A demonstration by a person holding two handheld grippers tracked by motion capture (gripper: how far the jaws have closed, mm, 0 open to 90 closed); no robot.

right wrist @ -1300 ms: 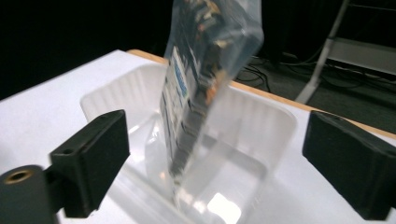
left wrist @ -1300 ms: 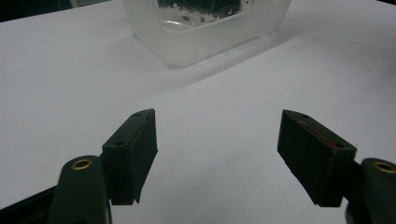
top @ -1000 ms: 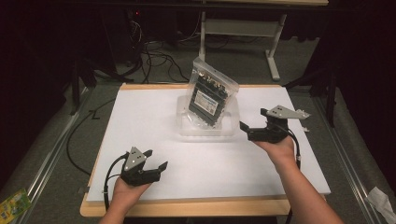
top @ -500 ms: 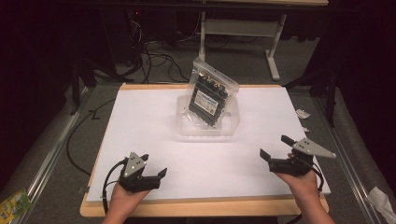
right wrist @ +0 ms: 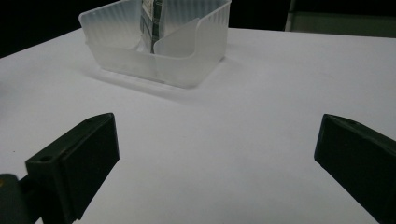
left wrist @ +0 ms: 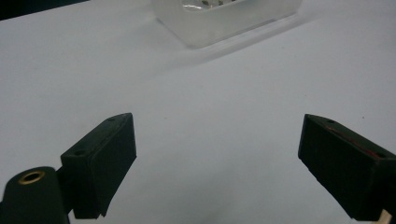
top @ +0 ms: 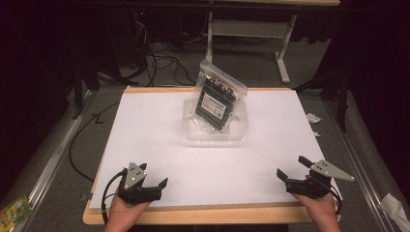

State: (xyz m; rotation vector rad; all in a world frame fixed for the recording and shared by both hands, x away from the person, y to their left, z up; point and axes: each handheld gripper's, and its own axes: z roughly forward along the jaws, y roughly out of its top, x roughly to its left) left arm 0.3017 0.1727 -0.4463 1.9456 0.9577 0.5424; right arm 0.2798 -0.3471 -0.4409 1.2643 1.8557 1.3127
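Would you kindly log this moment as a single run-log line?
left gripper: open, empty | right gripper: open, empty | bagged board: upright in clear bin | both grippers at near table edge

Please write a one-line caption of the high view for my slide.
Both open grippers, left gripper and right gripper, rest near the table front; a bagged black part stands in a clear tray.

From above I see the white table (top: 159,140) with a clear plastic bin (top: 215,129) near its far middle, and a bagged black circuit board (top: 220,100) standing tilted in it, its top leaning out past the bin's far rim. My left gripper (top: 153,187) sits at the near left edge and my right gripper (top: 293,169) at the near right edge, both with jaws apart, holding nothing and well apart from the bin.
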